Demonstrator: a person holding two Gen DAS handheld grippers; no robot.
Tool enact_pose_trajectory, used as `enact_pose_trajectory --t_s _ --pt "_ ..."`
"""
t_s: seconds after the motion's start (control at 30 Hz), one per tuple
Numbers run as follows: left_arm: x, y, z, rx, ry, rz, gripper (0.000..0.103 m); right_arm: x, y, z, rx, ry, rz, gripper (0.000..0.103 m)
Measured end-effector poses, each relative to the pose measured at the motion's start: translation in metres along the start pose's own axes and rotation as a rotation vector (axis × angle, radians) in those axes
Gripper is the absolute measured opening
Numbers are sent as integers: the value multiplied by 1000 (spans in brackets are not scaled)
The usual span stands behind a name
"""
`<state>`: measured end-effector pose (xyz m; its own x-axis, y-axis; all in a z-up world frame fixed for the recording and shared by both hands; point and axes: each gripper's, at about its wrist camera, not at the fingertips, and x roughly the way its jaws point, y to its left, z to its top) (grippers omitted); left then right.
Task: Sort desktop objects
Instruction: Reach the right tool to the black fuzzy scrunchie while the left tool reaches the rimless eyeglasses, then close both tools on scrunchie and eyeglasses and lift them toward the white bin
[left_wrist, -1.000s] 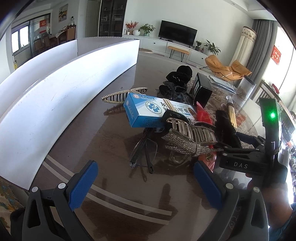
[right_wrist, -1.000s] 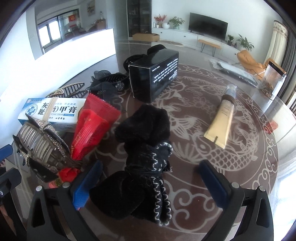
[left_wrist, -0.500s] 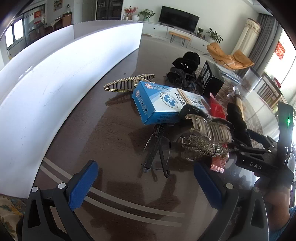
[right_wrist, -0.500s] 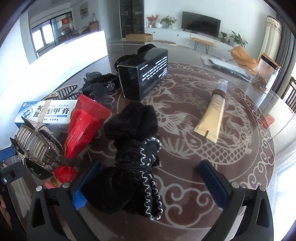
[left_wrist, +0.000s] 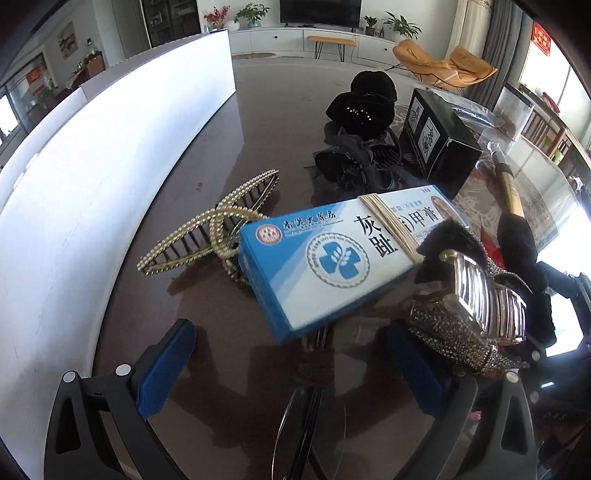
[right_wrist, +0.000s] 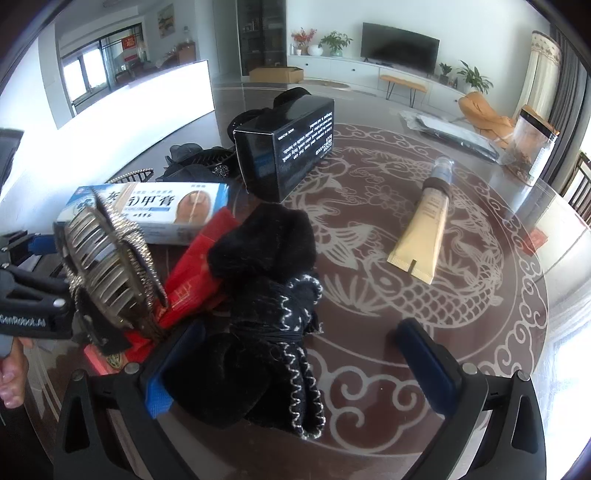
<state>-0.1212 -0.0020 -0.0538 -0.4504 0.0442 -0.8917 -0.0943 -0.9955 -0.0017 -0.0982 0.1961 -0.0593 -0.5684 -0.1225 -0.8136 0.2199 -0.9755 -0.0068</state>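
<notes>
Landmark: we take the blue-and-white ointment box (left_wrist: 343, 254) as our reference; it lies on the dark glass-topped table (left_wrist: 229, 147), a band of rubber bands around its middle.
Eyeglasses: we see folded eyeglasses (left_wrist: 314, 398) on the table, their temples running under the box's near end.
Left gripper (left_wrist: 291, 365): fingers spread wide, nothing between the pads; it hangs over the eyeglasses, just short of the box.
Rhinestone claw clip: a big rhinestone hair claw (left_wrist: 476, 314) sits against the box's right end.
Gold clip: a gold beaded hair clip (left_wrist: 210, 229) touches the box's left corner.
Beyond the box: black hair accessories (left_wrist: 354, 129), then a black carton (left_wrist: 439, 147) beside them.
Velvet bow: a black velvet hair bow (right_wrist: 269, 310) lies right of the box, over a red packet (right_wrist: 195, 273).
Right gripper (right_wrist: 295, 365): fingers spread apart, straddling the bow's near end; we cannot tell whether the left pad touches it.
Cream tube: a beige cream tube (right_wrist: 424, 229) lies well right of the box.
Barrier: a white board (left_wrist: 92, 166) stands along the table's edge, left of the box.
</notes>
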Motion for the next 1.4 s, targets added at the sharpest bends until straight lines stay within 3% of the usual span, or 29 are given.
enact_pose_trajectory --t_s 0.43,0.5,0.53,0.6,0.7,0.93,1.13,1.17,1.23,1.3,1.33,1.4 --pt "-12 -1 -18 94 28 -60 103 0 0 0 0 0 0 103" --pt "-17 0 -19 81 -19 -40 71 0 0 0 0 0 0 103" --pt "-21 1 -20 71 -29 -46 62 0 0 0 0 0 0 103" --pt "-26 5 -21 55 -26 -63 24 0 0 0 0 0 0 103" --pt "-35 16 -36 9 -10 -101 14 0 0 0 0 0 0 103" --pt "-56 40 -78 -108 14 -151 14 0 -3 0 16 -1 -7 103" --pt "-52 22 -72 -43 -8 -104 18 -2 -9 1 17 7 27 102" --pt "-52 20 -71 -36 -14 -103 23 -3 -8 1 -1 7 32 98" --pt "-52 15 -70 -12 -23 -96 32 -9 -7 -1 -37 -16 22 58" --pt "-51 9 -69 18 -30 -79 46 -14 -8 -1 -44 -26 22 36" --pt "-50 4 -69 33 -31 -66 52 -15 -11 -2 -37 -21 31 36" --pt "-46 -2 -69 57 -23 -26 76 -19 -16 -8 -29 -17 29 36"
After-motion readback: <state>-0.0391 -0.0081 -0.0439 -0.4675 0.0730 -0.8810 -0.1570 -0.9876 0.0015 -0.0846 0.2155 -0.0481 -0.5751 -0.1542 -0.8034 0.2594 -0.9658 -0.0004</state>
